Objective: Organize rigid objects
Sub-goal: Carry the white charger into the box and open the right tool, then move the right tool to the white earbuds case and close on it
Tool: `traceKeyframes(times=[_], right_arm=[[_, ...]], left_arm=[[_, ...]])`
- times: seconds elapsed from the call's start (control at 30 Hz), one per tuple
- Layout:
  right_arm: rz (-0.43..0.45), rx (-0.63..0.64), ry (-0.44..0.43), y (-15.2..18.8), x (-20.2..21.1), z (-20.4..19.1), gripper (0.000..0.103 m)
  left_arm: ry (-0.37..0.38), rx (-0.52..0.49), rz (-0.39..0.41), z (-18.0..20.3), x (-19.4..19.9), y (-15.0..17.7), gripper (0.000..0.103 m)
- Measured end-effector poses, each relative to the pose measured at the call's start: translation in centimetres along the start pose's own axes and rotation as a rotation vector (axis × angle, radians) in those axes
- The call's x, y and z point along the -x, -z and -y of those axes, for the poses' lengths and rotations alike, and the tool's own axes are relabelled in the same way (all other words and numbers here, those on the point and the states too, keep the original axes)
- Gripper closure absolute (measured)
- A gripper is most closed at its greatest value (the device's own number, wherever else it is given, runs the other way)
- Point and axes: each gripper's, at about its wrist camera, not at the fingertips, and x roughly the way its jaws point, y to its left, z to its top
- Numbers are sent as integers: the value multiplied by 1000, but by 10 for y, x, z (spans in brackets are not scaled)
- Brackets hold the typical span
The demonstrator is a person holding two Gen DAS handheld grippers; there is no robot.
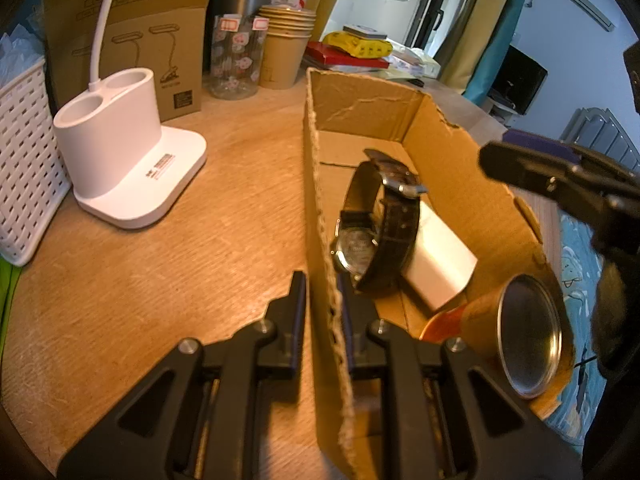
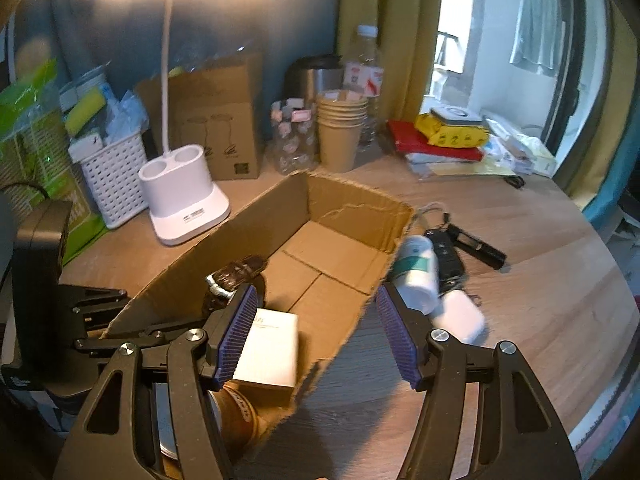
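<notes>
An open cardboard box [image 1: 452,152] [image 2: 320,208] lies on the wooden desk. Inside it are a black leather watch [image 1: 376,224] [image 2: 230,276], a white box [image 1: 440,256] [image 2: 272,352] and a brown tin can [image 1: 516,328] [image 2: 236,412]. My left gripper [image 1: 322,300] is shut on the box's left wall. My right gripper [image 2: 316,332] is open and empty, straddling the box's near right wall; it also shows in the left wrist view [image 1: 560,184]. Right of the box lie a white roll [image 2: 416,272], a car key [image 2: 446,256], a black flashlight [image 2: 476,244] and a white case [image 2: 460,316].
A white desk lamp base [image 1: 124,156] [image 2: 184,196] stands left of the box, beside a white basket [image 1: 24,160] [image 2: 114,176]. Behind are a lamp carton [image 2: 224,120], stacked paper cups [image 1: 284,48] [image 2: 340,128], a glass jar [image 1: 236,56], a steel flask [image 2: 316,76], a bottle [image 2: 366,68], and books [image 2: 440,140].
</notes>
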Motion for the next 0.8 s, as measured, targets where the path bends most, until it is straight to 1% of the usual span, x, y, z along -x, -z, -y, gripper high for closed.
traceKeyframes(times=[0.07,0.37,0.8], right_arm=[[1,-15,-3,0,4,6,37],[18,-56,50,3,17,32,37],[6,-124,128,11,9,76,37]], left_arm=[[0,1,0,0,0,0,87],[-2,0,1,0,0,0,87],[-8,-1,2,-1,0,0,87]])
